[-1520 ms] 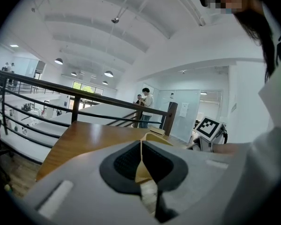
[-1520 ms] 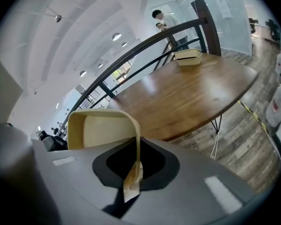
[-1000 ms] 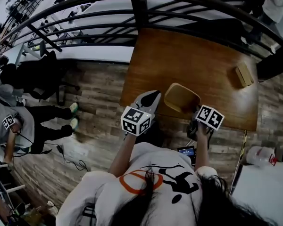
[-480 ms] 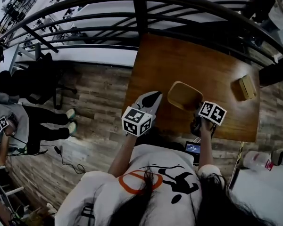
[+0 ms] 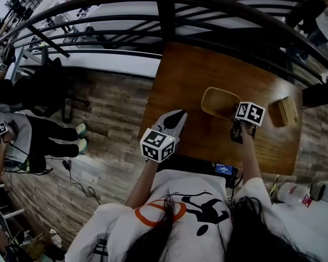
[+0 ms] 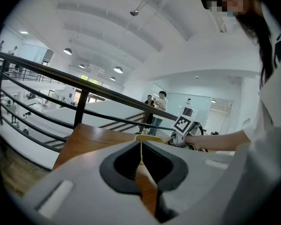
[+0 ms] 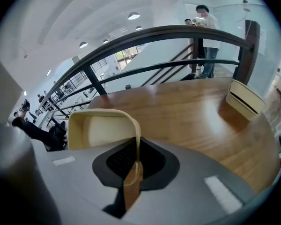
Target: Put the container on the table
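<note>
- Right gripper view showed the right tongs (image 7: 136, 165) clamped on the rim of the container (image 7: 98, 130), at centre left over the counter (image 7: 187, 111).
- Left tongs (image 6: 141, 157) were pressed together, empty.
- Setting down and release seemingly remained.

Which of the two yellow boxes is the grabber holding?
The open container, its rim pinched in the right gripper; the other box sits untouched farther right.
</note>
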The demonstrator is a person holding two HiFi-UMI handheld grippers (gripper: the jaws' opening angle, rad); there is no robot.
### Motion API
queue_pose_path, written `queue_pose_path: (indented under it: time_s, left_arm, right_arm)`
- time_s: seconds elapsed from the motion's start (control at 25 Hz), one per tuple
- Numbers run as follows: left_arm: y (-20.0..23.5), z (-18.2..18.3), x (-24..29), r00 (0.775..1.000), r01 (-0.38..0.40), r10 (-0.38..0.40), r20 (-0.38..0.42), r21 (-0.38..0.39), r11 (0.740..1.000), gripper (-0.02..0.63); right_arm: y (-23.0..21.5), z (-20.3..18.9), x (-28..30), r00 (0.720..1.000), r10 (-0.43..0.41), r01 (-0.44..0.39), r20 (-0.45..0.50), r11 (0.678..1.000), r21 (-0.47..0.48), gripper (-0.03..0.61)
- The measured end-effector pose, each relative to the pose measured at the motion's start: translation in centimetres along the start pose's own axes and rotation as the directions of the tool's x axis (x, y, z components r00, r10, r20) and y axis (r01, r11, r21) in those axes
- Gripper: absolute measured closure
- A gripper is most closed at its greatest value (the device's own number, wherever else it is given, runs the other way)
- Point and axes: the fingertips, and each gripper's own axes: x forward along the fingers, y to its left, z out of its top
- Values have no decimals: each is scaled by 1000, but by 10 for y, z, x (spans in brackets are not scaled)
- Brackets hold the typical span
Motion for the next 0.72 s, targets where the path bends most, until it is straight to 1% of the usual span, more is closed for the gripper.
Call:
queue_pose_path:
  time_s: [0.16,0.32,0.56,0.72]
  left_arm:
    - [-1,0,5,998,-58,58,1,-12,998,614]
    - [-8,0,14,996,-88,88,-5,-14,996,614]
    - [6,1,-15,989,-150,150,-5,-18,989,614]
    - [4,-5,-16,982,-189,189,-4,-27,982,614]
  right_arm:
    - [-9,26,33,998,11,-15,-58,997,-69,548]
    - [-24,56,66,994,23,-33,-105,995,-93,547]
    - [6,72,111,983,61,-82,-176,990,-114,546]
    - [5,81,131,976,72,-100,-205,987,-129,538]
